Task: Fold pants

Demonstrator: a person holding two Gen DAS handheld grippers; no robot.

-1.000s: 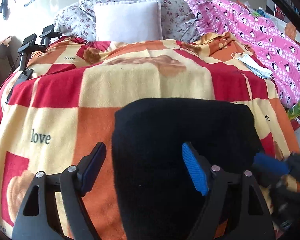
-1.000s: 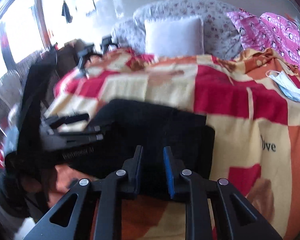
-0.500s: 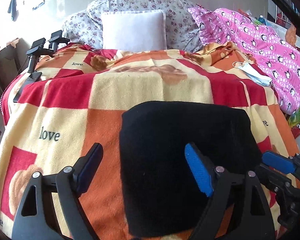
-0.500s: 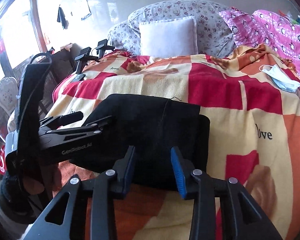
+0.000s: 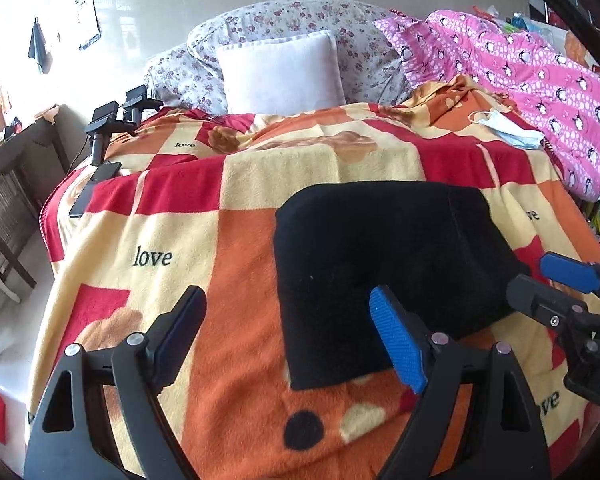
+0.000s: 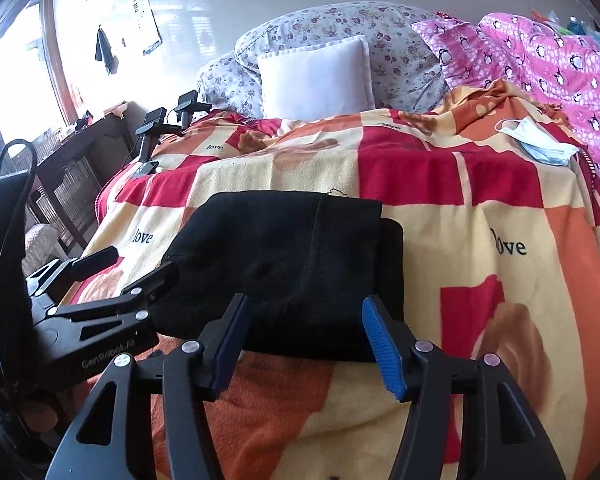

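The black pants [image 5: 384, 256] lie folded into a compact rectangle on the checked red, orange and cream blanket [image 5: 236, 184]. They also show in the right wrist view [image 6: 292, 264]. My left gripper [image 5: 288, 320] is open and empty, hovering just in front of the pants' near left corner. My right gripper [image 6: 304, 328] is open and empty, just in front of the pants' near edge. The right gripper shows at the right edge of the left wrist view [image 5: 556, 284], and the left gripper at the left of the right wrist view [image 6: 112, 272].
A white pillow [image 5: 280, 74] and floral bedding [image 5: 300, 24] lie at the bed's head. A pink penguin quilt [image 5: 532, 76] is at the right, a blue face mask [image 5: 508, 128] beside it. A black stand [image 5: 108, 128] sits at the bed's left edge.
My right gripper opened from nearly shut to wide. Both grippers drew back from the folded pants, which now lie free on the blanket.
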